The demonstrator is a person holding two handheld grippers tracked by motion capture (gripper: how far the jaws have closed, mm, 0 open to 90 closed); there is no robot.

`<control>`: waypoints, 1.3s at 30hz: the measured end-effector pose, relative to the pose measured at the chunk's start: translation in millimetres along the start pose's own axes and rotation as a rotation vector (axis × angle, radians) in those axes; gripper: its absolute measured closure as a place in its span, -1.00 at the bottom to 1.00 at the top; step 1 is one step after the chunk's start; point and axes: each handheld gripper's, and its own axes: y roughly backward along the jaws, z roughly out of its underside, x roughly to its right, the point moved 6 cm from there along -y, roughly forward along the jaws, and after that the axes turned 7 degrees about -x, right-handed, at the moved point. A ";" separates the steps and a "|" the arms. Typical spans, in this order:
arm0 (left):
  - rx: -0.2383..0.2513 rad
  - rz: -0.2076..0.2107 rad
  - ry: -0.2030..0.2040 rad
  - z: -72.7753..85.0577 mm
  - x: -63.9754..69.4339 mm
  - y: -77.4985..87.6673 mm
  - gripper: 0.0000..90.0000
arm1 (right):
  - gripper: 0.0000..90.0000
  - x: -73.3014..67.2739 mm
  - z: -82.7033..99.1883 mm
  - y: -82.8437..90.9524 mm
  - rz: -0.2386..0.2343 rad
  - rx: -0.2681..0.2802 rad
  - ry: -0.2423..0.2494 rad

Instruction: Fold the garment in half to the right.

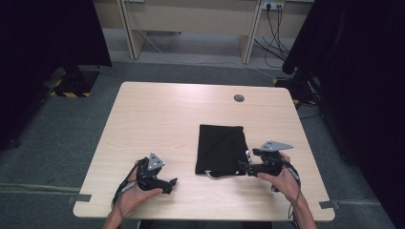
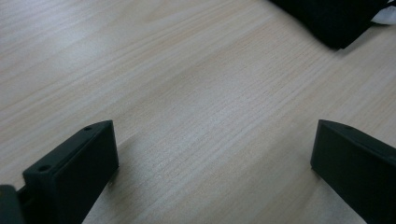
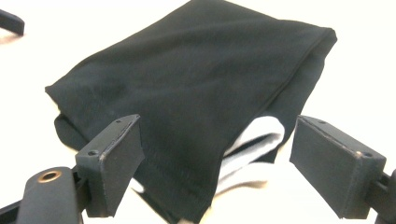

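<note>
Cloth (image 1: 221,149), black, folded flat with white layer (image 3: 254,140) peeking from near edge, lying right of middle on counter (image 1: 162,119). Right claw (image 1: 244,165) at near right corner, jaws apart, straddling fold edge, nothing clamped. Left claw (image 1: 169,184) resting on bare wood well apart from cloth, jaws likewise apart. Risks: pinching only top black layer, leaving white one behind and spoiling fold; dragging whole stack sideways with 1 claw; jaw tip catching counter under edge.
</note>
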 end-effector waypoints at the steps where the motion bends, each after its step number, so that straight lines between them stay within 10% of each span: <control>1: 0.000 0.000 0.000 0.0 0.0 0.0 -1.00 | -0.61 -0.6 2.0 -0.4 0.001 -0.006 0.001; 39: 0.000 0.000 -0.001 0.0 0.0 0.0 -1.00 | -0.64 -11.2 43.5 10.5 0.025 -0.080 0.033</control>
